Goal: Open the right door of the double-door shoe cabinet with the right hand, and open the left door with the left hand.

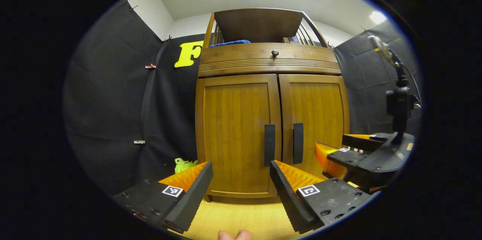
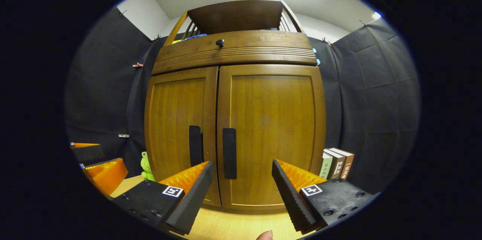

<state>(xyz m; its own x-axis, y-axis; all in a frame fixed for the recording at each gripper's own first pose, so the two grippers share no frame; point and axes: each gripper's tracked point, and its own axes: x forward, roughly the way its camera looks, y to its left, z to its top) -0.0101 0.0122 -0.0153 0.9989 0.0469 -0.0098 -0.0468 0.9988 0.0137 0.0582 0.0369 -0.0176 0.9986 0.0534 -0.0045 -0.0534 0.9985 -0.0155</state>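
So the shoe cabinet (image 1: 271, 119) was standing dead ahead on the light wooden surface (image 1: 241, 219), with the black cloth wall behind it. Both doors were fully shut. In the left gripper view the left door (image 1: 237, 134) and right door (image 1: 316, 123) met in the middle, each with a dark vertical handle right by the seam: left handle (image 1: 269, 145), right handle (image 1: 298, 143). There was a drawer front with a small dark knob (image 1: 275, 53) above the doors, and something blue lying on the open top shelf.

The left tongs (image 1: 241, 191) were spread wide with nothing between them, aimed roughly at the left door's lower part, not touching it. The right tongs (image 2: 243, 191) were just as wide apart and empty, pointed at the right door, short of its handle (image 2: 229, 153). You could also see the right one off to the side in the left gripper view (image 1: 339, 153).

A green frog toy (image 2: 146, 166) sat at the cabinet's left corner, and a few books (image 2: 336, 163) stood upright by its right side.
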